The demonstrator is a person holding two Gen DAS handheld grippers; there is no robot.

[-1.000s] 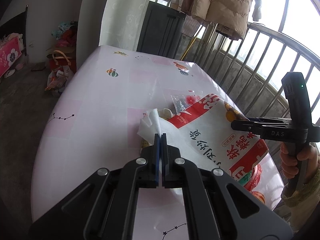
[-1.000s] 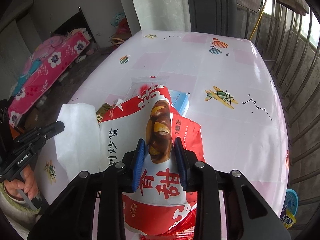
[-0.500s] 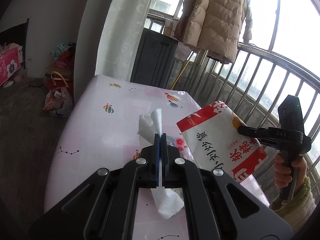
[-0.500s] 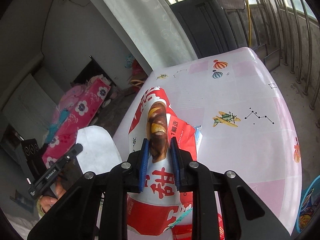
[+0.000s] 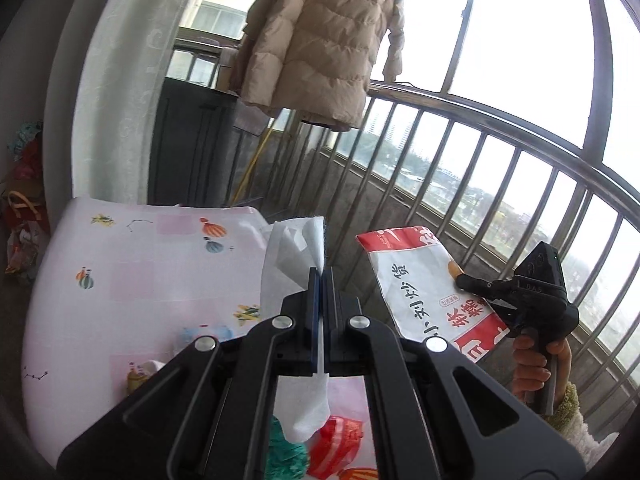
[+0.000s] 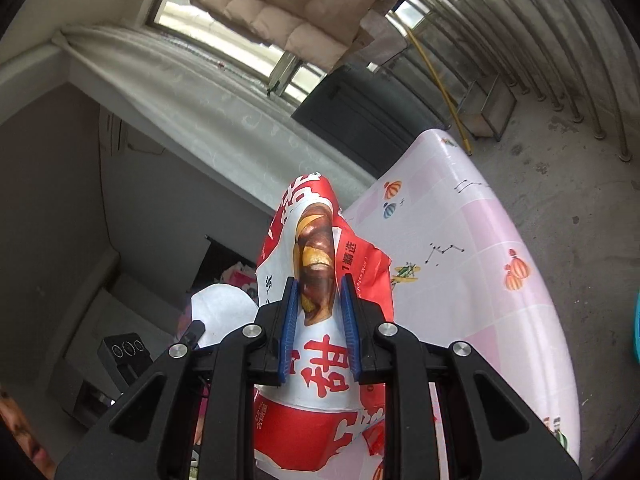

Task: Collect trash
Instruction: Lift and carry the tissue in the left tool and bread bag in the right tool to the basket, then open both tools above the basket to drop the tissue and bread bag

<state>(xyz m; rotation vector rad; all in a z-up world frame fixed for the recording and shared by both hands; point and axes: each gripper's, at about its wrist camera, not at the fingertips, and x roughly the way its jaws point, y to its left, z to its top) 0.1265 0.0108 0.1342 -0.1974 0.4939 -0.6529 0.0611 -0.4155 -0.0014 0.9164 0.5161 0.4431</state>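
2 handheld grippers carry trash clear above a pink table (image 5: 132,280). The left gripper (image 5: 320,276) is clamped on a white tissue (image 5: 294,252). At 3 o'clock, the right gripper (image 6: 319,304) pinches a red-and-white snack bag (image 6: 320,240). Best to keep both grips firm until over a bin; none shows.

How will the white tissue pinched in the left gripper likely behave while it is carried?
Probably floppy: the white tissue droops limp below the shut left gripper and folds loosely above it. Likely very light, since a pinch on one thin fold holds all of it. It may tear or slip if snagged, being thin and soft.
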